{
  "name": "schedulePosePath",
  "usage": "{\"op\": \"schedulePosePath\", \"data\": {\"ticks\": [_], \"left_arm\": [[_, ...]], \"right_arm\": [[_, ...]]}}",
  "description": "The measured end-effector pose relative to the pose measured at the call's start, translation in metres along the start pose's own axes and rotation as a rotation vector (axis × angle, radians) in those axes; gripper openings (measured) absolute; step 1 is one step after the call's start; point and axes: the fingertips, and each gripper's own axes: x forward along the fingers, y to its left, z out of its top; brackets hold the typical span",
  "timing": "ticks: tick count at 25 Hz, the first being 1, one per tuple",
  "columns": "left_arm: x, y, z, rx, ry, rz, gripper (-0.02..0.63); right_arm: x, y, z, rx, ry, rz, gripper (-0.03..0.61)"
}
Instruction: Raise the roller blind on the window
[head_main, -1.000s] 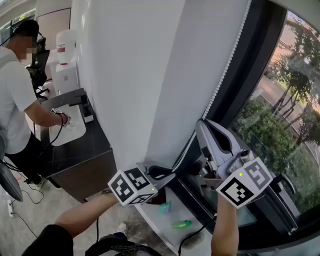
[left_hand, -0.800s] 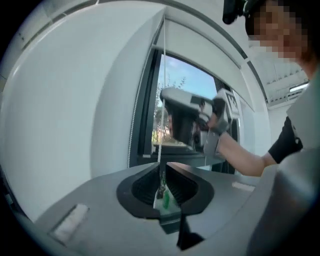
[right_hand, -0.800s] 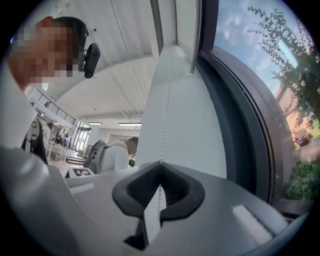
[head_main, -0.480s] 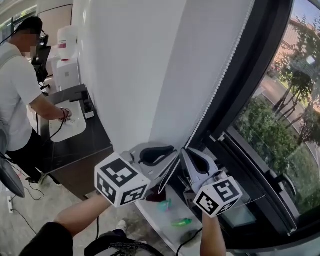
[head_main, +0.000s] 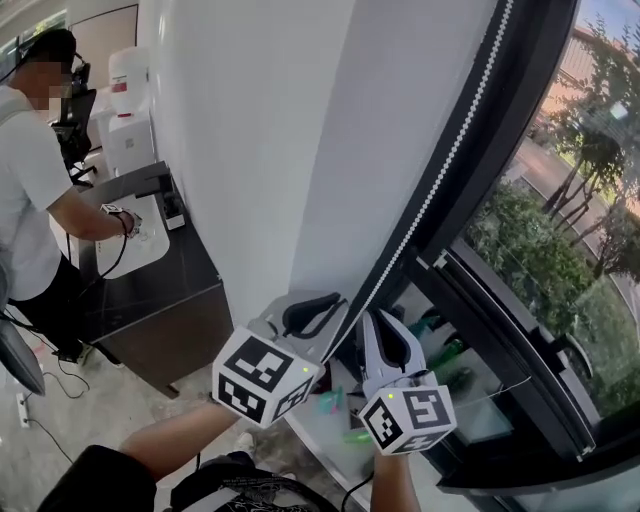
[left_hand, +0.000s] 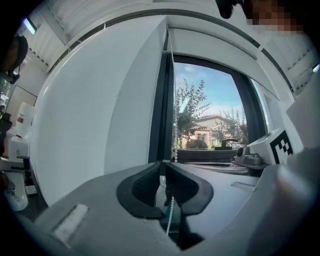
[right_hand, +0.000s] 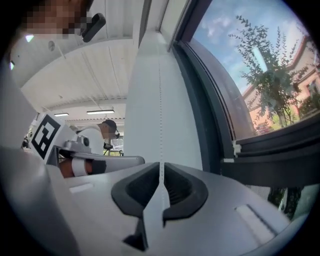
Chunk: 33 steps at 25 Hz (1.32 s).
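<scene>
A white bead chain (head_main: 452, 148) runs down the dark window frame (head_main: 520, 150) to both grippers. My left gripper (head_main: 340, 312) points level at it. Its jaws have just been opening and stand a little apart, with the chain (left_hand: 173, 100) hanging loosely between them (left_hand: 162, 167). My right gripper (head_main: 366, 318) sits close beside it on the right. Its jaws have also just been opening, and a thin slit shows around the chain (right_hand: 160, 100) that passes between them (right_hand: 161, 169). The white roller blind (left_hand: 215, 47) sits rolled high at the window's top.
A person in a white shirt (head_main: 25, 190) works at a dark desk (head_main: 150, 290) at the far left. Green objects (head_main: 440, 355) lie on the sill behind the grippers. A window handle (head_main: 565, 350) sticks out at the right. A white wall (head_main: 260, 150) rises left of the chain.
My right gripper has come down along the chain and now sits next to the left one. The left gripper has risen a little.
</scene>
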Motion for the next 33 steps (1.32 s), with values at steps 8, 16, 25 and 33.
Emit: {"op": "schedulePosePath", "data": {"ticks": [8, 16, 25, 33], "left_arm": [[0.003, -0.018, -0.025, 0.054, 0.030, 0.032, 0.002], [0.002, -0.023, -0.034, 0.056, 0.047, 0.033, 0.002], [0.002, -0.023, -0.031, 0.059, 0.041, 0.034, 0.002], [0.003, -0.028, -0.033, 0.057, 0.045, 0.023, 0.002]], "right_arm": [[-0.013, 0.002, -0.021, -0.029, 0.067, -0.075, 0.005], [-0.016, 0.001, -0.023, -0.021, 0.080, -0.093, 0.005], [-0.015, 0.000, -0.023, -0.017, 0.078, -0.092, 0.005], [-0.017, -0.001, -0.021, -0.013, 0.072, -0.096, 0.005]]}}
